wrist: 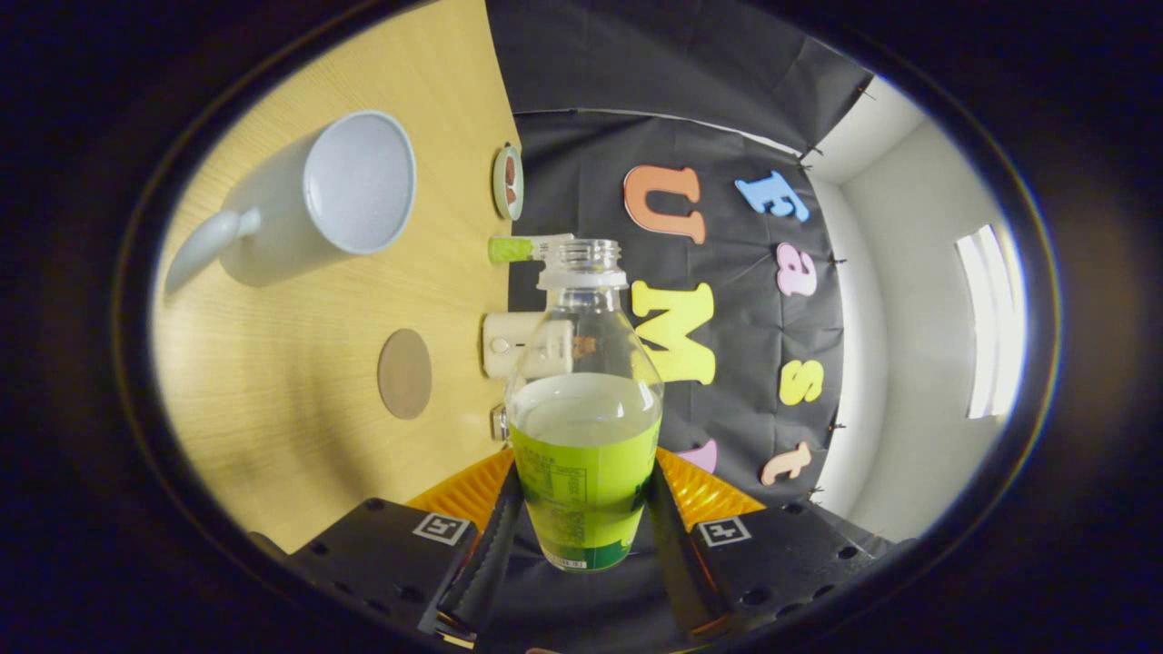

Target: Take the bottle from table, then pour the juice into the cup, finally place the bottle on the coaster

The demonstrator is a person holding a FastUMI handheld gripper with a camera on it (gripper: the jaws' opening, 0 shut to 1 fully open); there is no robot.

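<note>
the hand-held gripper is clamped on the bottle, one finger pressed to each flank of the green label, so the bottle sits squarely between the fingers with its open, capless neck pointing straight ahead along them. its long axis runs forward from the fingers; green juice fills about the lower half, the clear shoulder and neck above it hold none.

the whole view is rolled: the worktop stands like a wall off to one side of the bottle, and the cup lies out that same way and further ahead than the bottle's mouth, its open rim facing back toward the gripper and its handle on the far side from the bottle. mouth and rim are well apart, with bare worktop between. the juice surface looks roughly square to the bottle's axis (hard to judge through the fisheye), so i judge nothing is spilling.

the round brown coaster lies flat on the worktop, nearer the fingers than the cup and about level with the bottle's shoulder, nothing on it. small items sit at the worktop's back edge behind the neck.

as i read it, the coming move turns on closing that sideways gap: carry the neck over the cup's rim, then tip toward it. the coaster comes after.
</note>
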